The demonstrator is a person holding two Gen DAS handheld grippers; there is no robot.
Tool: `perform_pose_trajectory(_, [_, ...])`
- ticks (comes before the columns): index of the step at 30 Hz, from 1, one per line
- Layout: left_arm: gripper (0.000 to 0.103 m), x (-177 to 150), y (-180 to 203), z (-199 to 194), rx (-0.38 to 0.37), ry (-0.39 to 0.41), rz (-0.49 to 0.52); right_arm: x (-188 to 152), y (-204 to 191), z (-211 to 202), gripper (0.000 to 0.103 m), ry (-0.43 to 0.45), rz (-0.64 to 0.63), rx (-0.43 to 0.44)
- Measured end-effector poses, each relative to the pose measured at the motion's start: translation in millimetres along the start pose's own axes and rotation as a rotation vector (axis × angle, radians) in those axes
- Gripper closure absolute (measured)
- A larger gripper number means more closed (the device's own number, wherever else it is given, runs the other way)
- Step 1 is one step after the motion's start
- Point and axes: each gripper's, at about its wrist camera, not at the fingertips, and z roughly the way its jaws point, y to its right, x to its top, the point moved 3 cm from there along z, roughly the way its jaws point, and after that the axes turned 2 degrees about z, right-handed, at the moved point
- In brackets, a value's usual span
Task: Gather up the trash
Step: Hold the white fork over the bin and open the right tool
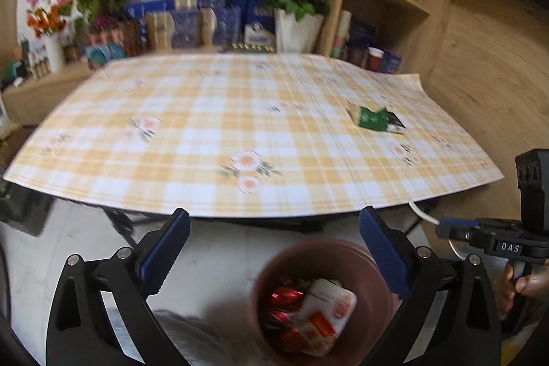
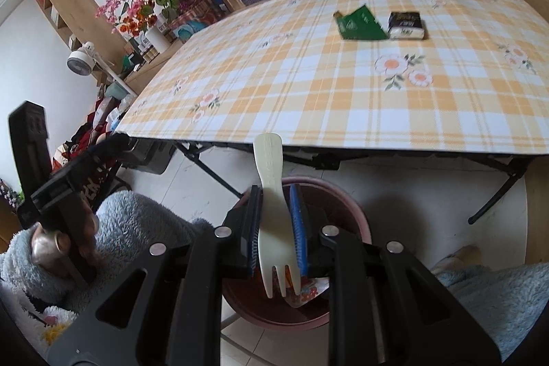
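A: Lowest in the right wrist view, the right gripper (image 2: 274, 228) pinches a plastic fork (image 2: 274, 222) over the bin (image 2: 357, 215).

B: So it's the drop step; next, release.

A: The left gripper (image 1: 274, 249) is spread wide and empty. A green packet (image 2: 360, 23) lies upper right on the table (image 2: 308, 98).

Bin (image 2: 346, 211) below table (image 2: 308, 98); 2 packets (image 2: 363, 24) on it.
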Motion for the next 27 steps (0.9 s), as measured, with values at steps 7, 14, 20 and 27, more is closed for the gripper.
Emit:
perform_pose_trajectory(7, [0.006,-4.7,-9.4,-6.0,0.03,0.039,-0.03,-3.8,-3.3,28.6,0.082,-0.069,-0.009,-0.009])
perform_pose_trajectory(14, [0.006,-11.8,-8.0,-2.4,0.047,0.015,0.006,-3.6,-11.5,49.1,0.082,-0.112,-0.047,-0.036])
perform_pose_trajectory(20, [0.006,-14.1,-12.9,3.8,0.038,-0.015,-0.018,0.0,-9.9,56.2,0.078,-0.12,-0.036,-0.047])
perform_pose_trajectory(27, [0.006,-15.2,-6.2,4.6,0.045,-0.018,0.014,4.0,-10.0,40.9,0.029,-0.055,-0.05,-0.08])
